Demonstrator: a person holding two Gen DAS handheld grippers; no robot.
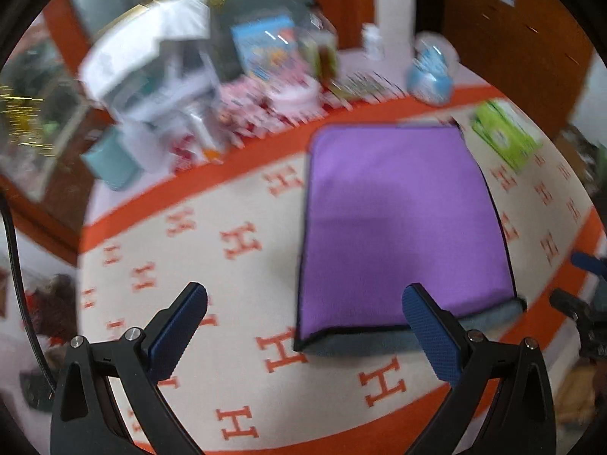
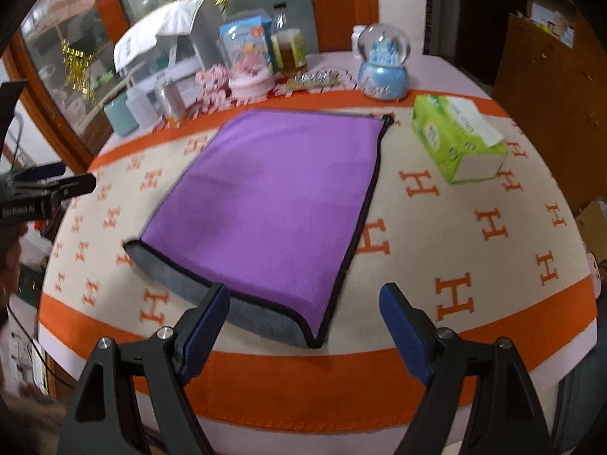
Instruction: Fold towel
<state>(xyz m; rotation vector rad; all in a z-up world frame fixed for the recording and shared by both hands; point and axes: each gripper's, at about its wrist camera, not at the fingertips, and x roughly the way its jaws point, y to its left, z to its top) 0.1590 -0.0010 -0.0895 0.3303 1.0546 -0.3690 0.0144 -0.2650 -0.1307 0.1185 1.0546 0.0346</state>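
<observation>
On the cream tablecloth with orange H letters and an orange border [image 2: 474,265], smack in the middle: purple microfibre towel with black piping and a grey underside [image 2: 273,204], lying flat, looks already doubled over once, grey layer poking out along the near edge. Near-right corner curled up a little, so not perfectly squared.

Left gripper with blue textured pads [image 1: 303,326] spread wide, holding nothing, hanging over the towel's near-left corner area. Right gripper, same blue pads [image 2: 303,318], also wide open and empty, sitting just above the near edge, that curled corner between its fingers.

Possible trouble from here:
- Pinching only the purple top layer and leaving the grey one behind, so the fold comes apart instead of halving.
- Snagging the tablecloth along with the towel, since both lie flush; would drag everything on it.
- Uneven lift between the two sides, giving a skewed fold.
- Swinging the far edge too wide and clipping the green tissue box with a white sheet sticking out [image 2: 455,140] just beside the towel, or the blue glass snow globe [image 2: 383,64] and the pink-based one [image 2: 250,60] further back near the clear drink bottle [image 2: 286,45].

Left view pretty blurry, so exact height over the cloth: hard to tell.
</observation>
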